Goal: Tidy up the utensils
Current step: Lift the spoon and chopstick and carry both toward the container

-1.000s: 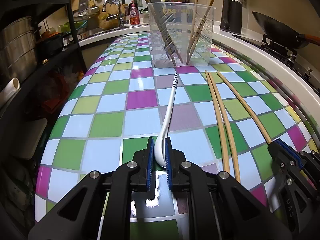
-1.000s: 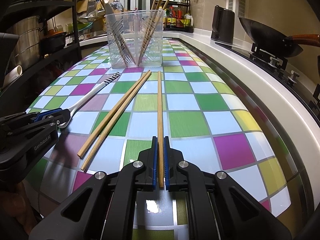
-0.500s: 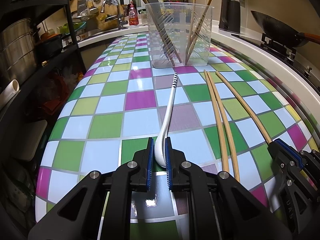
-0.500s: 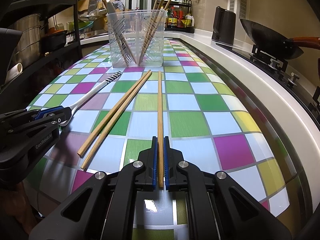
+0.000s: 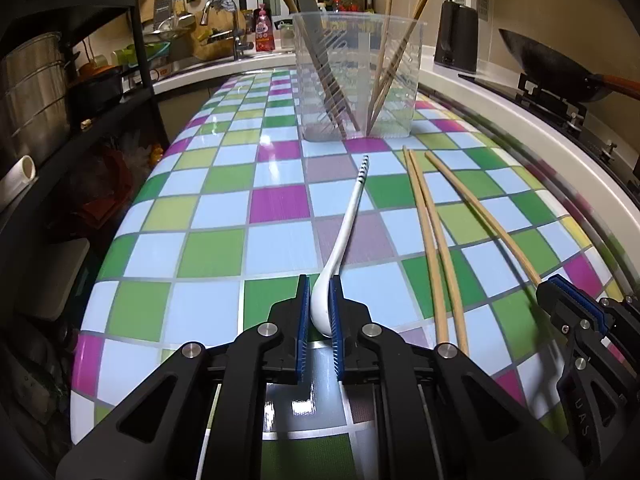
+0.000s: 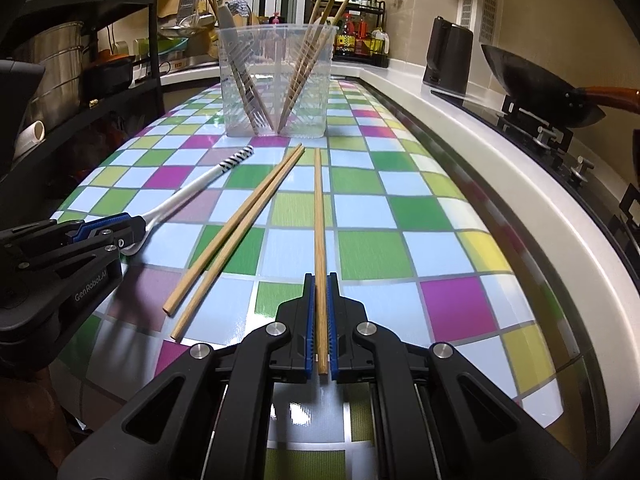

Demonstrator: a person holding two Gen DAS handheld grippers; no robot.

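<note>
My left gripper (image 5: 319, 287) is shut on the bowl end of a white spoon (image 5: 347, 222) with a striped handle tip; it also shows in the right wrist view (image 6: 188, 190). My right gripper (image 6: 321, 285) is shut on a single wooden chopstick (image 6: 318, 220), which also shows in the left wrist view (image 5: 480, 210). Both utensils lie along the checkered table (image 5: 208, 248). Two more chopsticks (image 6: 236, 228) lie between them. A clear plastic holder (image 6: 276, 80) with chopsticks and a grey utensil stands at the far end.
A black rack with steel pots (image 5: 32, 92) stands left of the table. A white counter edge (image 6: 500, 160), a black kettle (image 6: 446, 58) and a wok (image 6: 536, 92) on a stove run along the right. A sink area (image 5: 208, 40) is at the back.
Both views have risen and crept slightly toward the holder. Both grips stay the same.
</note>
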